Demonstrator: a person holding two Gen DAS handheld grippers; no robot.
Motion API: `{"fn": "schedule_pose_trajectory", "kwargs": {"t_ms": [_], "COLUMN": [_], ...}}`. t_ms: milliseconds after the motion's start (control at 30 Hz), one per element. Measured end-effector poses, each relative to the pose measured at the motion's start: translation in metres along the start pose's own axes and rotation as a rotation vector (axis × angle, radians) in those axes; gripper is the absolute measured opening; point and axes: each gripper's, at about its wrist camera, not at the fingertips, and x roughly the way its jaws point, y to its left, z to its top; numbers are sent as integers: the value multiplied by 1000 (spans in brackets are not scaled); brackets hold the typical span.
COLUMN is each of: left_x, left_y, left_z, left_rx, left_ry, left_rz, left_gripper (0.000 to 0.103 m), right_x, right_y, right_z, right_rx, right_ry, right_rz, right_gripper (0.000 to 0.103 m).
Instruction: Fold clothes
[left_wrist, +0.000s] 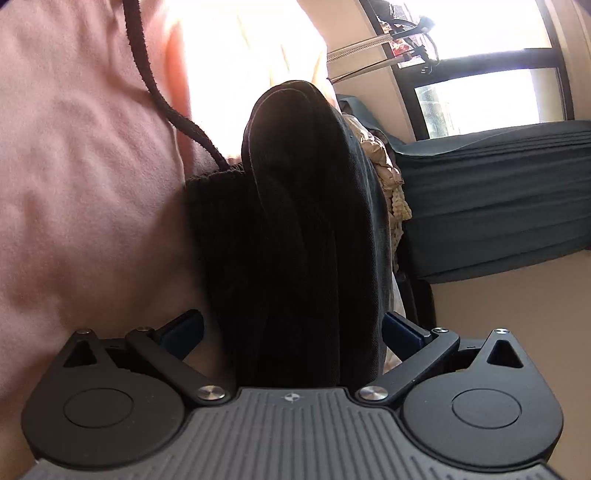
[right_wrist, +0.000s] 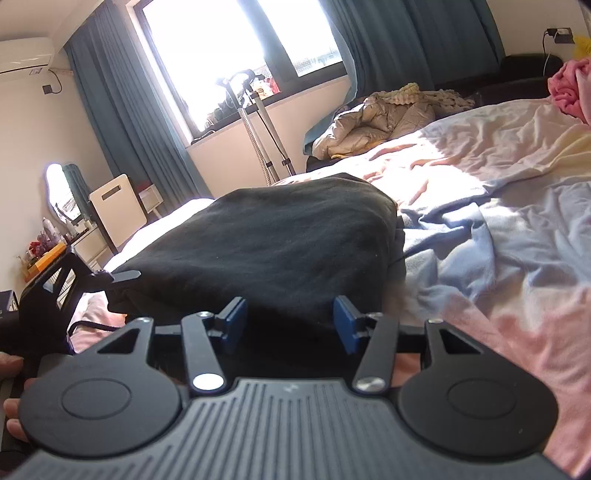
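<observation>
A black folded garment (right_wrist: 280, 247) lies on the bed's pink and blue sheet (right_wrist: 498, 221). In the left wrist view the garment (left_wrist: 295, 229) fills the gap between my left gripper's (left_wrist: 291, 332) blue fingers (left_wrist: 183, 332), which stand wide apart on either side of its thick folded edge; a black drawstring (left_wrist: 147, 70) trails over the pink sheet (left_wrist: 74, 166). My right gripper (right_wrist: 290, 321) sits at the garment's near edge with its jaws apart and cloth between them. The left gripper (right_wrist: 55, 295) shows at the garment's left side in the right wrist view.
A beige padded jacket (right_wrist: 380, 122) and a knitted item lie at the bed's far end. A pink cloth (right_wrist: 569, 88) is at the far right. A stand (right_wrist: 258, 122), window, blue curtains (right_wrist: 122, 122), a white cabinet and a cluttered dresser (right_wrist: 48, 243) are beyond the bed.
</observation>
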Motion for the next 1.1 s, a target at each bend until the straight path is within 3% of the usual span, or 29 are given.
{"fn": "schedule_pose_trajectory", "kwargs": {"t_ms": [200,300,667,767,933,1000,1100], "left_x": [5,12,38,41,34,36,50], "left_y": [11,11,-4,-14,-30,-37,-39], "left_z": [7,10,17,21,18,16,18], "left_rx": [-74,-63,19,28,67,112,125], "left_ry": [-52,-90,-102,-104,-86,-81,-81], "left_rz": [-55,-53,-5,-66,-242,-271,-223], "left_gripper": [103,103,103,103,102,102,102], "right_x": [4,5,1,3,24,37,53], "right_y": [-15,-20,-33,-44,-63,-69,-80], "right_z": [4,4,7,9,14,15,15], "right_rx": [113,151,224,287,363,380,458], "right_ry": [-11,-16,-48,-60,-17,20,43], "right_rz": [13,17,40,35,12,26,81], "right_gripper": [54,54,57,58,60,60,70]}}
